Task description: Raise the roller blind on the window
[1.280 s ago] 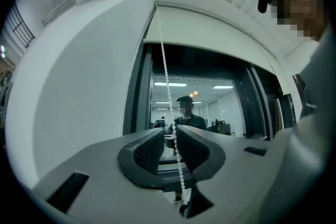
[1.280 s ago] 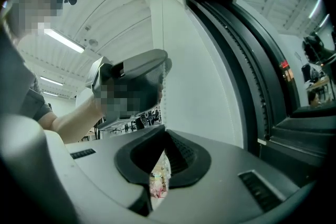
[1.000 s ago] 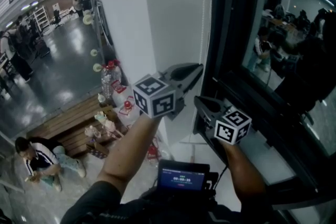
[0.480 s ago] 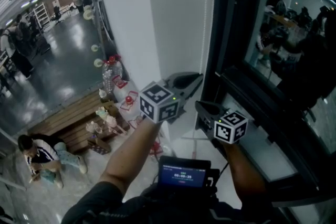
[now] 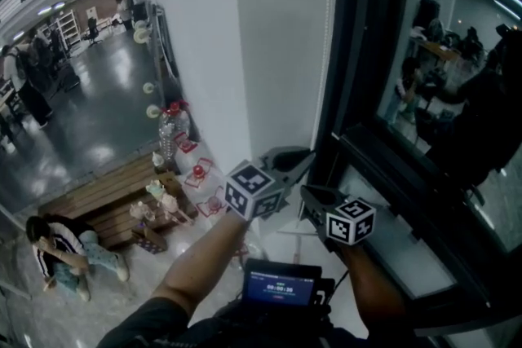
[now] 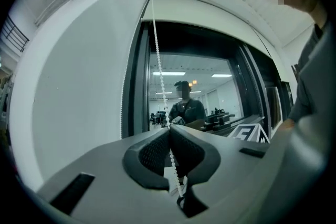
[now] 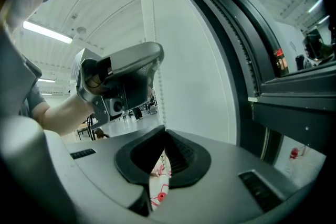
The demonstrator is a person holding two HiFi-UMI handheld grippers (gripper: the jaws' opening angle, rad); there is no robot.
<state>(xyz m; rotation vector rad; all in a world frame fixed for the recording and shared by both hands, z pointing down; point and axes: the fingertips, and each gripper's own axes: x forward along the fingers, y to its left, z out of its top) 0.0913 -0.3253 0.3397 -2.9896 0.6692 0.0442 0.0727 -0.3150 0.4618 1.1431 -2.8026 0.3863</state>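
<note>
**Both Grippers Clamped on Blind Cord at Dark Window**

A person stands at a tall dark-framed window (image 5: 424, 94) with a two-jaw grey gripper in each hand. The left gripper (image 6: 169, 131) has its jaws pressed together on the white beaded cord (image 6: 159, 60), which runs on down through the hollow behind the pads. The right gripper (image 7: 163, 132), lower and to the right of the left one, pinches the same white beads at its jaw tips, and only a narrow gap shows behind them. The cord hangs along the window frame's left edge, beside a plain white wall (image 5: 269, 37). The white roller blind (image 6: 199, 10) shows as a pale band across the top of the glass, with the pane below it uncovered.

On the floor to the far left, a clear plastic bottle with a red cap (image 5: 165, 129) stands against the wall; its contents cannot be made out. Near it, a low wooden pallet (image 5: 106, 200) carries a cluster of small pale items too small to identify. A person in a dark jacket (image 5: 61, 253) sits on the floor beside the pallet.
</note>
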